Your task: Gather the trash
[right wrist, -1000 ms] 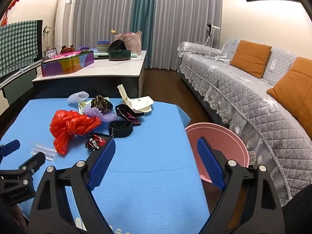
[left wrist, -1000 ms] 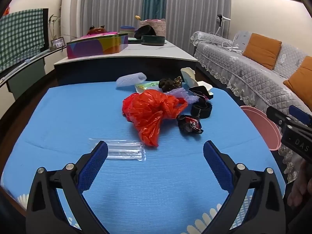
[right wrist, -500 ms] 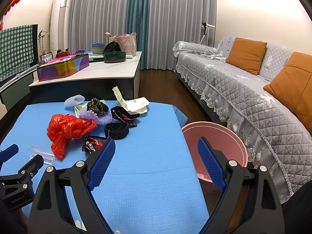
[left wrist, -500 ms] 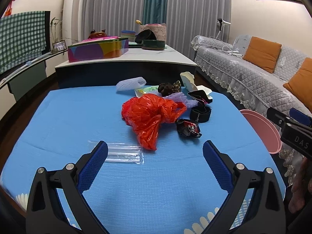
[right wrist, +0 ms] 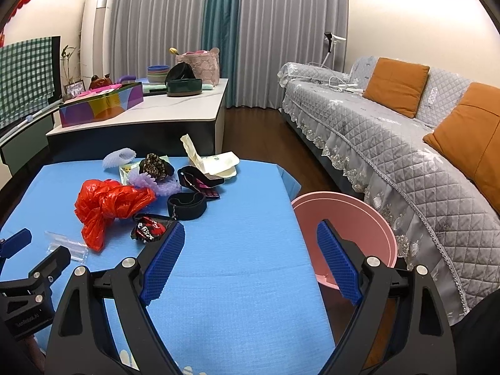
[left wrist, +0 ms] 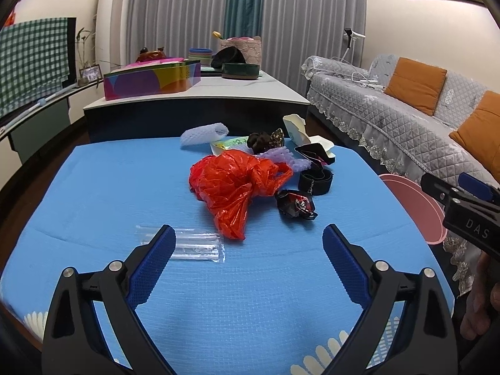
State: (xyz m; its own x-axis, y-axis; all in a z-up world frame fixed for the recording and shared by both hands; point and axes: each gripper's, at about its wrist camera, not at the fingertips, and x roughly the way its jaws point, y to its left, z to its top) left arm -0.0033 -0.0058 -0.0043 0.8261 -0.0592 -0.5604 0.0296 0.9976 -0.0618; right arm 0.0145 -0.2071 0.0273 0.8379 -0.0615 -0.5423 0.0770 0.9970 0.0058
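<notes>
Trash lies on the blue table (left wrist: 93,187): a crumpled red plastic bag (left wrist: 231,184) (right wrist: 106,203), a clear plastic wrapper (left wrist: 193,245), a black and red snack wrapper (left wrist: 295,204) (right wrist: 148,229), a black band (left wrist: 315,181), purple foam netting (left wrist: 281,157), white foam netting (left wrist: 204,132) and a cream paper box (left wrist: 297,126). My left gripper (left wrist: 248,237) is open and empty, just short of the clear wrapper and the red bag's tip. My right gripper (right wrist: 250,231) is open and empty over the table's right part, beside the pink basin (right wrist: 343,218).
The pink basin stands on the floor off the table's right edge, in front of a grey sofa (right wrist: 406,143) with orange cushions. Behind the blue table is a white-topped table (left wrist: 237,89) carrying a colourful box, bowls and a basket. A hand shows at the lower right of the left wrist view.
</notes>
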